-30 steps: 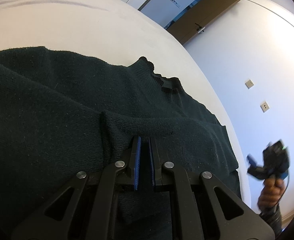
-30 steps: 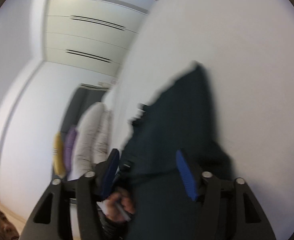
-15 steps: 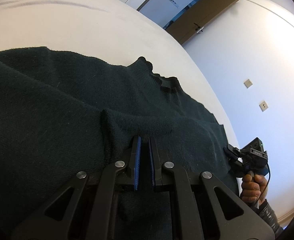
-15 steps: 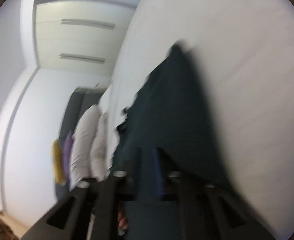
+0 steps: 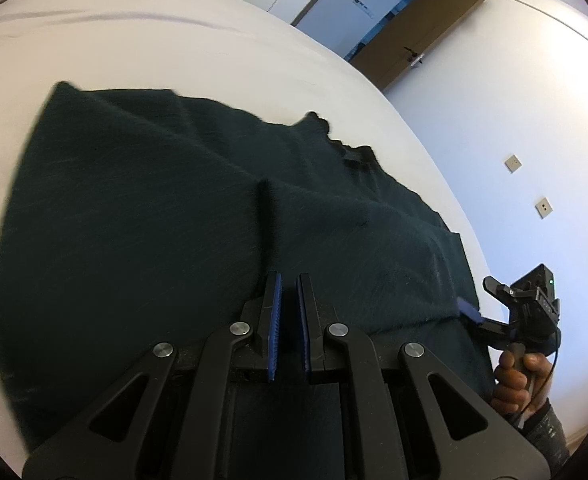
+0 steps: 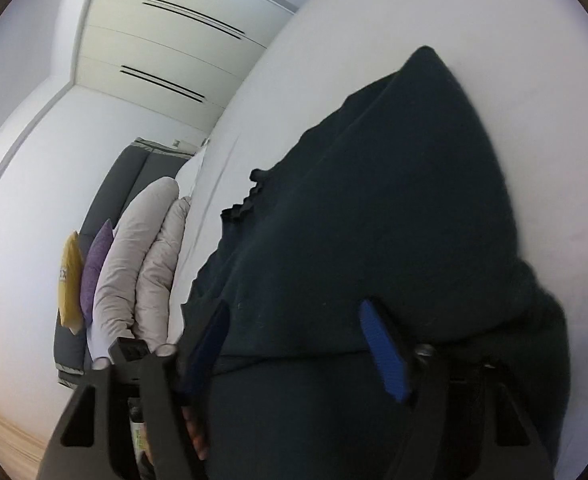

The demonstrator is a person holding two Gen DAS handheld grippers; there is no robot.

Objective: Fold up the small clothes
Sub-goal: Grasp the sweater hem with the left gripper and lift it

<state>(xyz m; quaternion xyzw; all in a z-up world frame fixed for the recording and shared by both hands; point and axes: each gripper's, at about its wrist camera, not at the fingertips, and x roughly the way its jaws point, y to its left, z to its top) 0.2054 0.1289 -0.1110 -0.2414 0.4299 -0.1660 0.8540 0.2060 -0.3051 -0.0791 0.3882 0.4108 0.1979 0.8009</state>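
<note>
A dark green knitted sweater (image 5: 153, 232) lies across a white bed (image 5: 173, 48), its frilled neckline (image 5: 334, 140) toward the far edge. White sheet stays bare beyond the sweater's left corner and along the far side; to the right the mattress edge curves close to the wall. The left gripper (image 5: 287, 292) sits low over the near hem, its blue pads almost together, clenched on a raised fold of the sweater. The right gripper (image 6: 298, 320) stands at the sweater's right edge, jaws opening; knit lies between the blue pads, neither pressing it. The fabric is soft and fuzzy, creased into one ridge. Quilted pale pillows (image 6: 133, 264) stand against a grey headboard (image 6: 109, 200).
</note>
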